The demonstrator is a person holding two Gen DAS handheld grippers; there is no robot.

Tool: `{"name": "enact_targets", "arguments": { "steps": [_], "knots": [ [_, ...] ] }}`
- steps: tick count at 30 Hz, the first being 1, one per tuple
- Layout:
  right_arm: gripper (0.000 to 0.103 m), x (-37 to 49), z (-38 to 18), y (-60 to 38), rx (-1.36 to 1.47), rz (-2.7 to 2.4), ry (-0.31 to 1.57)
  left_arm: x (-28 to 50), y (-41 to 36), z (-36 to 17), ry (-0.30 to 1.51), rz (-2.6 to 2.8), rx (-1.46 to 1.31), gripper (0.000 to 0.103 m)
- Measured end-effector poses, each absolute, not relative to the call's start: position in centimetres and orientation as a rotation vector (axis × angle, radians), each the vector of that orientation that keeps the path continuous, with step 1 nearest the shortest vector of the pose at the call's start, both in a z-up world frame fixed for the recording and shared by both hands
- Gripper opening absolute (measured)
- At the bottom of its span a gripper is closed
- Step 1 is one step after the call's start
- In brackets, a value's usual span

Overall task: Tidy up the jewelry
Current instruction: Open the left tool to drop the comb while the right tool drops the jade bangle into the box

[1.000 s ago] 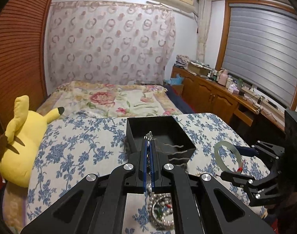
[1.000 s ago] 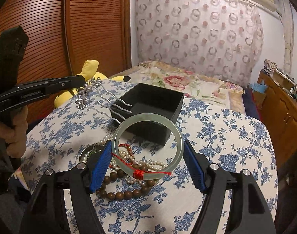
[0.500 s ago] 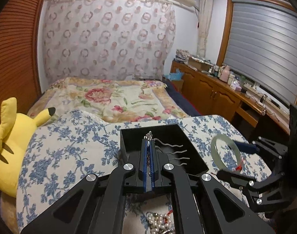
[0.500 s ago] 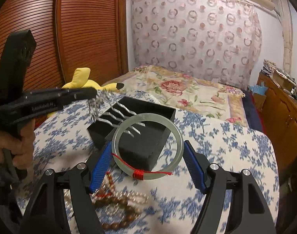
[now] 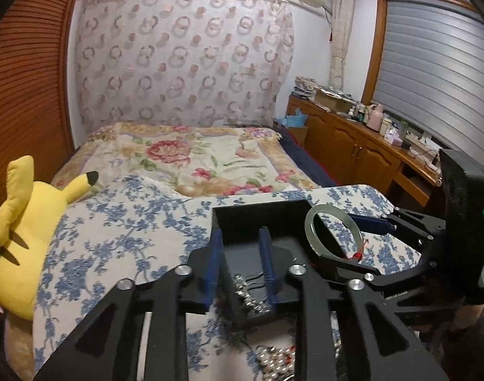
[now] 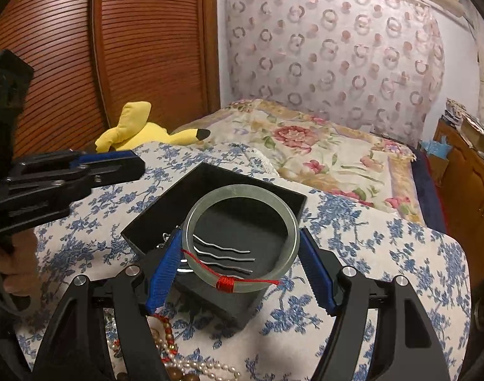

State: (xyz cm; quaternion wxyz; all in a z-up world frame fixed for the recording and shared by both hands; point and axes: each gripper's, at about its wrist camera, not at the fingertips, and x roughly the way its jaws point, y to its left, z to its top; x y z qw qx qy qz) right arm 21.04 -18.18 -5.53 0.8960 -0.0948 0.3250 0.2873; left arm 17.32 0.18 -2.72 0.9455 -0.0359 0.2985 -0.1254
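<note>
Bedroom, with a blue-flowered cloth (image 6: 385, 254) spread as the work surface. Just ahead of both grippers, an open black box (image 6: 216, 219) on that cloth. Left gripper (image 5: 240, 262) over the box's near end, jaws opening, nothing between the blue pads; below and just behind its tips, a silver hair comb (image 6: 222, 255) lying flat on the box floor. Right gripper (image 6: 240, 262) clamped across a pale green bangle (image 6: 240, 187), one pad on each side of the ring, held above the box's near edge. Step in hand, by the look of it: comb just let go, bangle next into the box. Next move calls for carrying the bangle forward and down past the rim, clear of the comb and the left gripper, then spreading the jaws. Comb's wavy prongs lying along its long axis, pointing to the right gripper's right; head end hidden behind the left pad, probably toward the box's left wall. Bangle nearly level, tilted slightly toward the camera, red thread knot at the near side. Beads (image 6: 178, 362) under the right gripper, outside the box, yet to sort.
</note>
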Motion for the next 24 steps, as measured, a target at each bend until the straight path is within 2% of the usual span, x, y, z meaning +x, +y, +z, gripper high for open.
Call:
{"name": "enact_targets", "arguments": {
  "steps": [2, 4, 7, 15, 18, 21, 24],
  "knots": [
    [0.075, 21.3, -6.0, -17.7, -0.211, 0.602, 0.686, 17.0, 0.7, -2.9, 0.613, -0.244, -0.072, 0.029],
    [0.075, 21.4, -6.3, -17.2, -0.229, 0.605, 0.693, 16.5, 1.3, -3.2, 0.617, -0.225, -0.067, 0.038],
    [0.075, 21.3, -6.5, -16.6, -0.257, 0.595, 0.682, 15.9, 2.2, -3.7, 0.627, -0.204, -0.063, 0.045],
    [0.075, 20.3, -5.6, -16.4, -0.267, 0.595, 0.652, 14.0, 3.3, -4.9, 0.653, -0.178, -0.053, 0.047],
    [0.075, 19.4, -5.0, -17.3, -0.245, 0.587, 0.64, 13.0, 3.4, -5.0, 0.653, -0.183, -0.047, 0.053],
    [0.075, 17.9, -4.5, -18.5, -0.217, 0.58, 0.629, 12.1, 3.3, -5.2, 0.659, -0.186, -0.045, 0.054],
    [0.068, 16.0, -4.6, -19.5, -0.204, 0.582, 0.632, 11.2, 3.1, -5.5, 0.664, -0.195, -0.043, 0.056]
  ]
}}
